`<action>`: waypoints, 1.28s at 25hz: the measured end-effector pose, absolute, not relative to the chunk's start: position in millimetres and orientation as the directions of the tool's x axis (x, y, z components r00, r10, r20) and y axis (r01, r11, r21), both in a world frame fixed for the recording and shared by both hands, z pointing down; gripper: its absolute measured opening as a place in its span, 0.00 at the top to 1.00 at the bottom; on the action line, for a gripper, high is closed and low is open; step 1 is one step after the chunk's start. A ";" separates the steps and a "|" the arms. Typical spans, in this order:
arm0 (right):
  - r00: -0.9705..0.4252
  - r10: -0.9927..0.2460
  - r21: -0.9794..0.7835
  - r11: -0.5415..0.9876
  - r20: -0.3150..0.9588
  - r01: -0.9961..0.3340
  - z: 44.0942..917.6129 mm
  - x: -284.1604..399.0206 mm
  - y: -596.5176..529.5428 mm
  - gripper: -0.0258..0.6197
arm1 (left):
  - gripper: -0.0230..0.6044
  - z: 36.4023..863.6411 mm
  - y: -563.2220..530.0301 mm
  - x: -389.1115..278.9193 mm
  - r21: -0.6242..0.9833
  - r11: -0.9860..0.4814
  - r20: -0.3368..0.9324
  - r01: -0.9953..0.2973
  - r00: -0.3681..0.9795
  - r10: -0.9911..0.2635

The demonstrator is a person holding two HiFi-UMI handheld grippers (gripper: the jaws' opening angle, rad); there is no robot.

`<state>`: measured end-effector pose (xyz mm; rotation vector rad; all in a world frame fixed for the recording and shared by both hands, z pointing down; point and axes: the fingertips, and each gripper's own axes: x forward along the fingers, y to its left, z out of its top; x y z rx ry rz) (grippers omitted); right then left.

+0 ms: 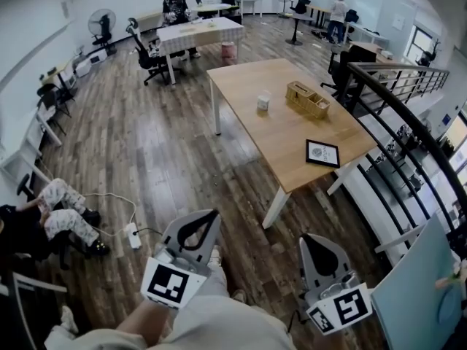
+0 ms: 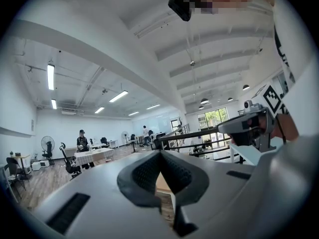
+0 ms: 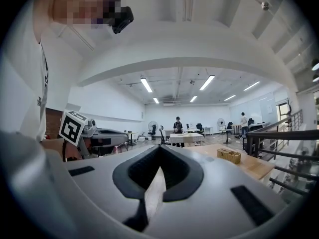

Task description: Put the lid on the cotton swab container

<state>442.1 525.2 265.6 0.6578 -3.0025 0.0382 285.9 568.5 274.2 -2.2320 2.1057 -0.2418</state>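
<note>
Container (image 1: 263,102) far on bench (image 1: 292,152) | my left claw (image 1: 201,224), right claw (image 1: 312,246) both closed, empty | risk: I could topple it arriving closed.

Pale matt wooden table (image 1: 284,133), glossy dark wood-plank floor (image 1: 146,144), woven wicker basket (image 1: 307,99), checked cloth tablecloth (image 1: 201,32)

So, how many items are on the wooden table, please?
3: white container in the middle, wooden basket right of it, dark frame nearest the camera. Basket contents unclear.
</note>
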 end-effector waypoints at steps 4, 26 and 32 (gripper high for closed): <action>-0.904 -0.420 0.007 0.907 0.083 -0.421 268.7 430.9 511.0 0.92 | 0.93 270.5 557.4 278.2 -0.159 -0.065 0.054 -0.985 0.057 -0.997; -0.852 -0.506 0.064 0.862 0.136 -0.503 276.5 236.5 317.1 0.92 | 0.93 278.1 368.6 86.8 -0.147 -0.128 0.072 -0.981 0.118 -0.990; -0.831 -0.538 0.061 0.842 0.141 -0.535 277.6 165.8 258.6 0.92 | 0.93 275.3 312.9 12.8 -0.105 -0.129 0.054 -0.986 0.124 -0.991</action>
